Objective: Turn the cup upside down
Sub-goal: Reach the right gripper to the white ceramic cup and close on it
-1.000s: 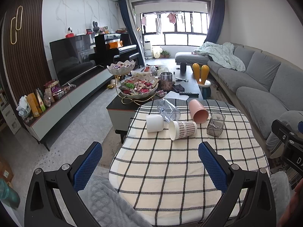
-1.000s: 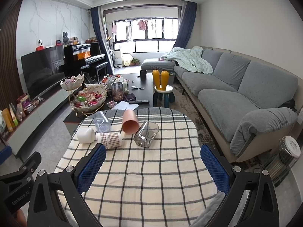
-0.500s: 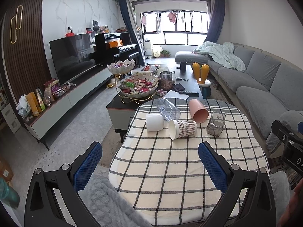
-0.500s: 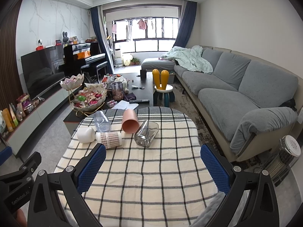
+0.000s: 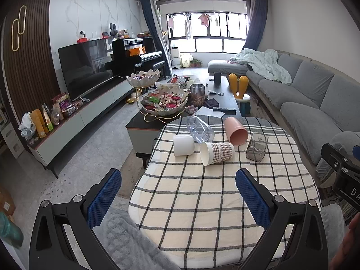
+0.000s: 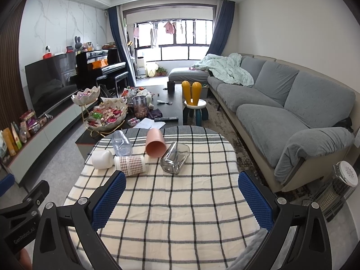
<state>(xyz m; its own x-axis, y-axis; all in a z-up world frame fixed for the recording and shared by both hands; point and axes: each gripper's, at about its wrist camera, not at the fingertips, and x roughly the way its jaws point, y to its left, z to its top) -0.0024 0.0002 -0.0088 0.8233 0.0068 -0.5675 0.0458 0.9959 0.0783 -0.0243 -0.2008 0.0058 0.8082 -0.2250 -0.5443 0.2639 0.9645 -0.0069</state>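
Note:
Several cups lie on their sides at the far end of a checked tablecloth [image 5: 202,198]: a white cup [image 5: 183,145], a plaid paper cup [image 5: 217,153], a pink cup [image 5: 235,131], a clear blue plastic cup [image 5: 200,130] and a clear square glass [image 5: 257,146]. They also show in the right wrist view: white [image 6: 102,159], plaid [image 6: 130,165], pink [image 6: 155,142], blue [image 6: 121,143], glass [image 6: 175,160]. My left gripper [image 5: 178,193] is open and empty, well short of the cups. My right gripper [image 6: 182,196] is open and empty too, near the table's front.
A dark coffee table [image 5: 225,103] with a snack bowl stand [image 5: 164,104] stands beyond the table. A grey sofa [image 6: 292,103] runs along the right; a TV unit [image 5: 85,112] along the left. A small heater [image 6: 337,189] stands on the floor at right.

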